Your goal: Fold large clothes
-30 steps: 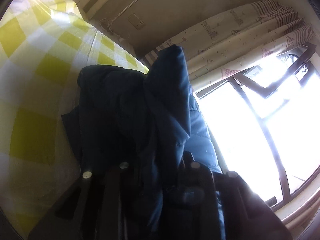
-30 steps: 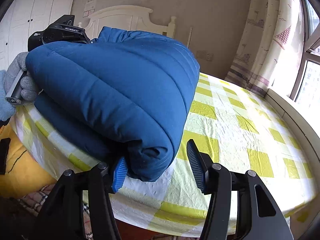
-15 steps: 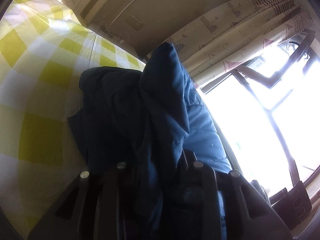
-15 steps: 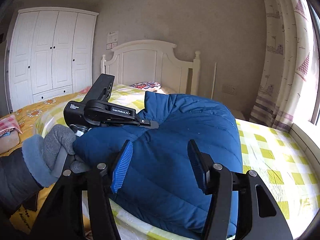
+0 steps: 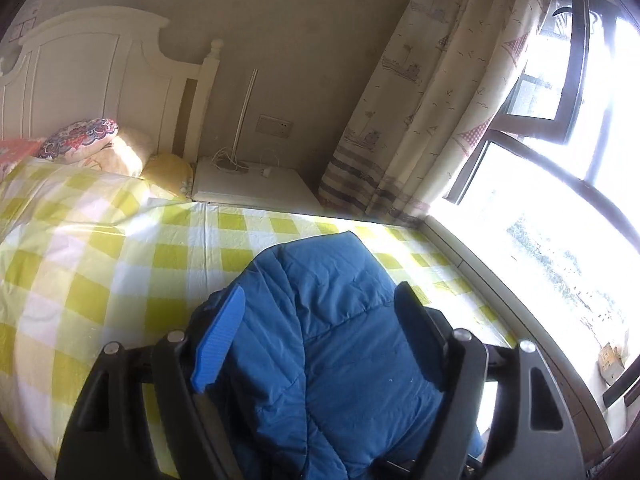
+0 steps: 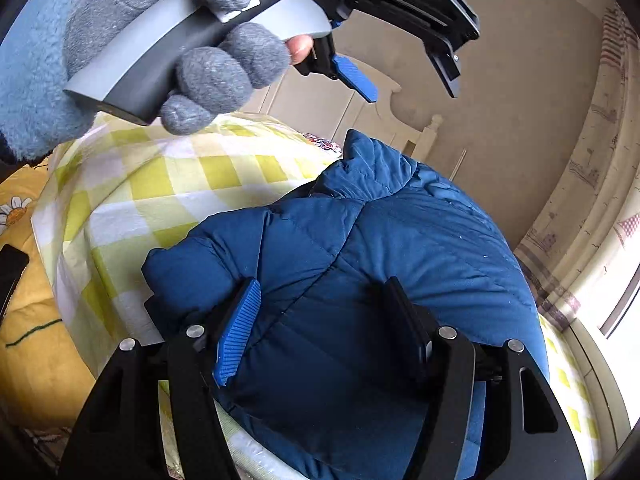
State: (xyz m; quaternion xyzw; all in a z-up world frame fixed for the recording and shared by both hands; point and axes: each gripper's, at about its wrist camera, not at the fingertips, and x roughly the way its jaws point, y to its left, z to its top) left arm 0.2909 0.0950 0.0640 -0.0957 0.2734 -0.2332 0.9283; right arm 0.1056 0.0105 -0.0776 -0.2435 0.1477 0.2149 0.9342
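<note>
We see a blue puffy jacket (image 5: 340, 344) folded into a thick bundle on a bed (image 5: 120, 264) covered in a yellow and white checked sheet. The bundle lies at the near right of the bed, close to the edge that runs along the window ledge (image 5: 500, 292), where little room is left. To the left and far side the sheet is bare and wide open, up to the pillows (image 5: 100, 148) and the white headboard (image 5: 80, 76). A white nightstand (image 5: 252, 184) stands past the far edge, beside a curtain (image 5: 432, 100). Our left gripper (image 5: 320, 340) is lifted above the jacket, its jaws opening wide with nothing pinched; the fabric lies below them. In the right wrist view a gloved hand (image 6: 160, 48) holds that gripper high over the bed. Our right gripper (image 6: 324, 332) hangs over the bundle's near end with its jaws spread, still opening a little, the blue pad (image 6: 236, 332) not visibly pressing the fabric. The bed's near left corner drops to yellow bedding (image 6: 28, 320).
</note>
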